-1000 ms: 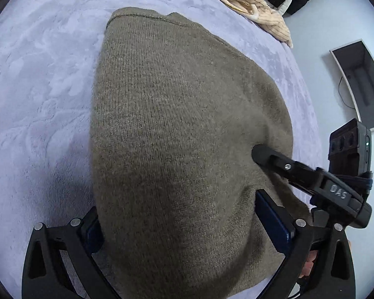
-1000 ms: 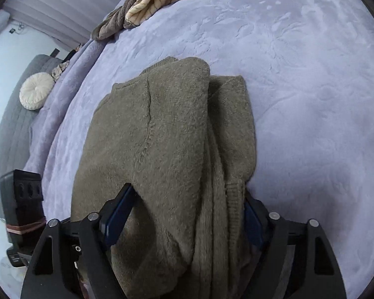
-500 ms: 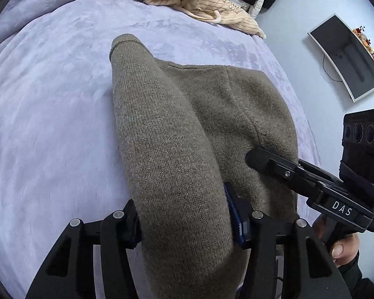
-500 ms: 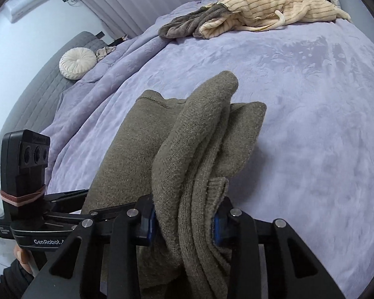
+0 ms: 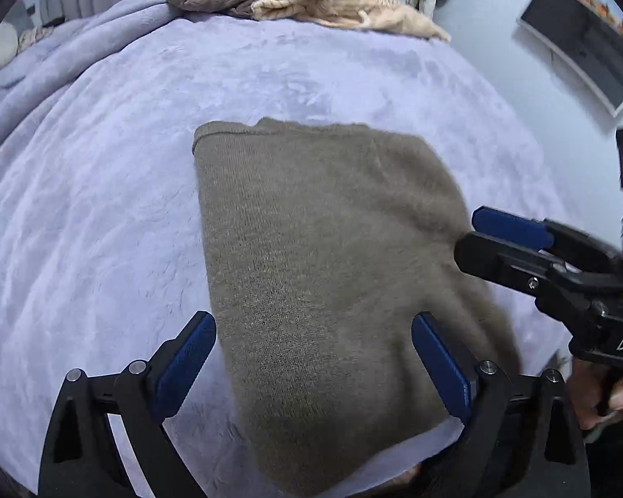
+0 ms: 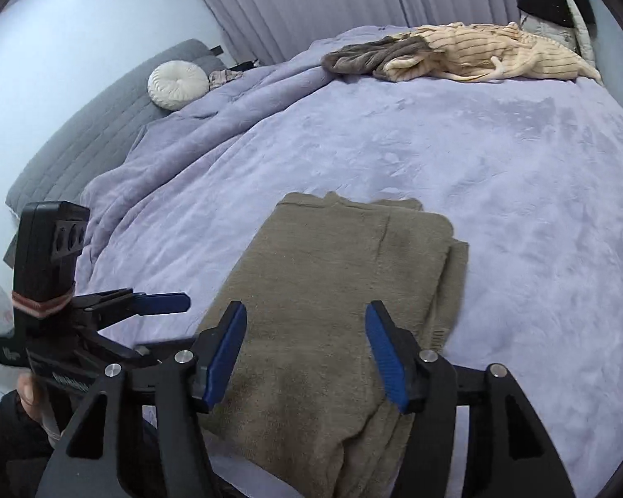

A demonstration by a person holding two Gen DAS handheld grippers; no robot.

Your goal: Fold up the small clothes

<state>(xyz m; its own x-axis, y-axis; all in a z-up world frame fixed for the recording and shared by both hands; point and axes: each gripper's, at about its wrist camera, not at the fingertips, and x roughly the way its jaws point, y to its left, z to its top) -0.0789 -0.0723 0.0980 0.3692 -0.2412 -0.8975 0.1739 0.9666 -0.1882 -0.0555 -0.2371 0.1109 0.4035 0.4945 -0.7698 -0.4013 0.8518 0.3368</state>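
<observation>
An olive knit sweater point(image 5: 324, 257) lies folded flat on the lilac bedspread point(image 5: 104, 207), also seen in the right wrist view point(image 6: 332, 290). My left gripper point(image 5: 311, 357) hovers over its near edge, jaws opening wide, blue pads clear of the knit. My right gripper point(image 6: 305, 352) hangs above the sweater's near part, jaws opening too, with nothing pinched between the pads. Each gripper shows in the other's view: the right gripper point(image 5: 477, 236) at the sweater's right side, the left gripper point(image 6: 178, 303) at its left.
A heap of cream striped and brown clothes point(image 6: 448, 56) lies at the far edge of the bed. A round white cushion point(image 6: 177, 84) rests on a grey sofa point(image 6: 83, 137) to the left. A monitor point(image 5: 585, 37) stands beyond the bed's right edge.
Both grippers let go of the sweater's fold and drew back and up. The sweater now lies flat, folded over on itself; half a second ago each pair of pads pinched it.
</observation>
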